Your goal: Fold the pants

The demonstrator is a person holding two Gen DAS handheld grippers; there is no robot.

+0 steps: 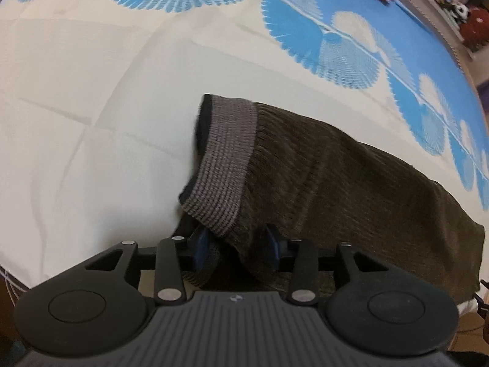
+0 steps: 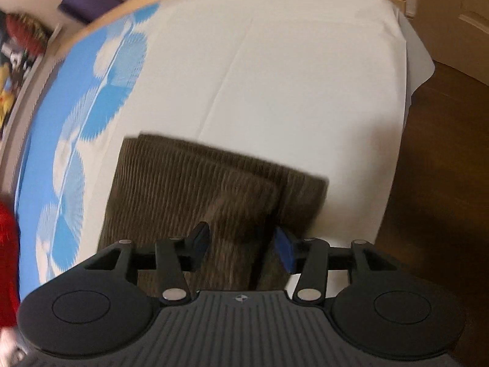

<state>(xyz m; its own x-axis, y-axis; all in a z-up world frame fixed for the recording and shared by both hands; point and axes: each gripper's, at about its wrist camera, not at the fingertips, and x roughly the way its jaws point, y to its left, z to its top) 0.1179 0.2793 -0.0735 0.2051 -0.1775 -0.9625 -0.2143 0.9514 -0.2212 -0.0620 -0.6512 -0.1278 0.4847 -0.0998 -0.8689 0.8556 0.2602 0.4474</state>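
Pants (image 1: 336,177) folded on bedsheet (image 1: 91,91), no container.

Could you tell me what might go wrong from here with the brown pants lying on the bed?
1. The ribbed waistband stands lifted and bunched between the left tongs; closing now could pinch only one layer and pull the fold open.
2. At the right tongs, the two pant legs lie offset, one edge stepped past the other, so the next fold may come out uneven.
3. The pants lie near the bedsheet's edge and could slide off.
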